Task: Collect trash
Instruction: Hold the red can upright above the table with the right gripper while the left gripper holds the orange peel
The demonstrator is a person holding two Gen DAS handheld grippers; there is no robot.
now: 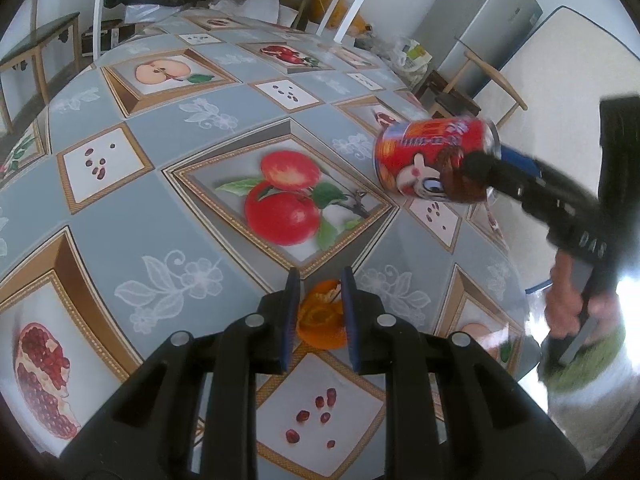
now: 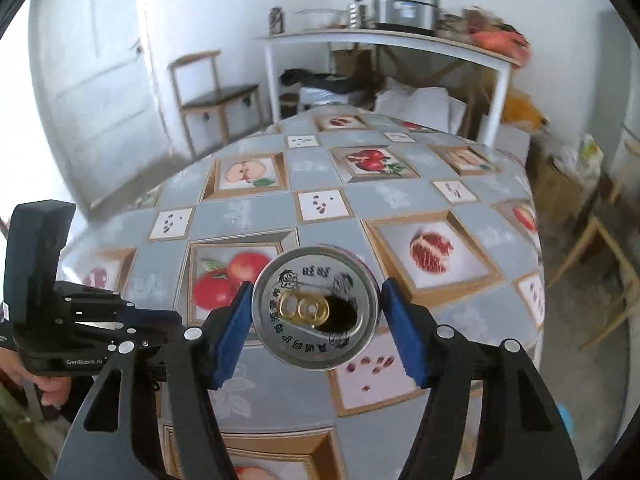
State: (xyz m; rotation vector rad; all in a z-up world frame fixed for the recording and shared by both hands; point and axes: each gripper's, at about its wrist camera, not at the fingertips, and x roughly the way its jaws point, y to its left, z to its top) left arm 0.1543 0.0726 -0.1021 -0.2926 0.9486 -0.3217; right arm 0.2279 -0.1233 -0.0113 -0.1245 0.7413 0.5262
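Red drink can (image 1: 436,160) sits between the fingers of the right gripper (image 2: 316,316), at the right of the left wrist frame, tipped over with its top end toward that gripper. From the right wrist view the silver lid fills the gap between the blue pads (image 2: 230,340); both pads sit against the rim, so I judge the can gripped. No earlier picture to compare.

Left gripper (image 1: 320,316) sits low in its own frame, fingers drawn close on an orange peel (image 1: 320,320). The peel lies on the table (image 1: 160,200), on its fruit-print cloth, and the pads flank it tightly. Reads as clenched on the peel, though whether the peel is lifted clear of the cloth I cannot tell.

Doing the step well, as I judge it:
- Right side: square both pads on the can wall before moving. The can is round and slick and its mouth is open, so keep the opening from tipping down in case of dregs.
- Left side: peel is soft and thin; hold the squeeze even and lift straight.
- No bin or bag shows in either frame, so the drop point is unknown.

What each view gives:
- Left wrist: the can's side, its red printed label, its tilt, and the person's hand (image 1: 568,304) on the right gripper's handle.
- Right wrist: the lid only, pull tab and open hole; the label is hidden. It also shows the left gripper's body at the left edge, but not the peel.
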